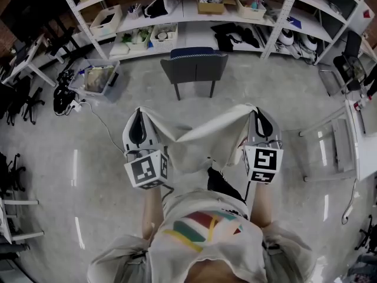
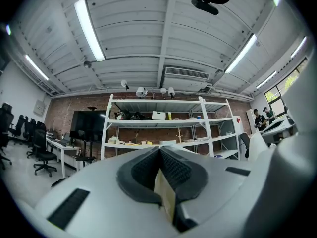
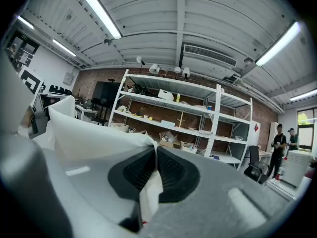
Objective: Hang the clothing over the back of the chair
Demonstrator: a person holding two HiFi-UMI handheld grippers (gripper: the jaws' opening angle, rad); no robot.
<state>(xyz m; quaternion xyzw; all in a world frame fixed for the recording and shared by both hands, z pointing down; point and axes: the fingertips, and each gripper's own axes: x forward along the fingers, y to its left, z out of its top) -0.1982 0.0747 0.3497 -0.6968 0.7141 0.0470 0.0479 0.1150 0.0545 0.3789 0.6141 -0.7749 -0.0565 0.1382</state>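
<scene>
Both left gripper (image 1: 139,115) and right gripper (image 1: 258,114) clamp the clothing (image 1: 206,135) stretched between them; chair (image 1: 194,67) ahead is bare.

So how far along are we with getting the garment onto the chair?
Done: the cream garment is picked up, pinched at one edge by the left gripper and at the other by the right gripper. In hand: it hangs spread between them. Left: the chair stands ahead with no garment on its back, so draping remains.
</scene>
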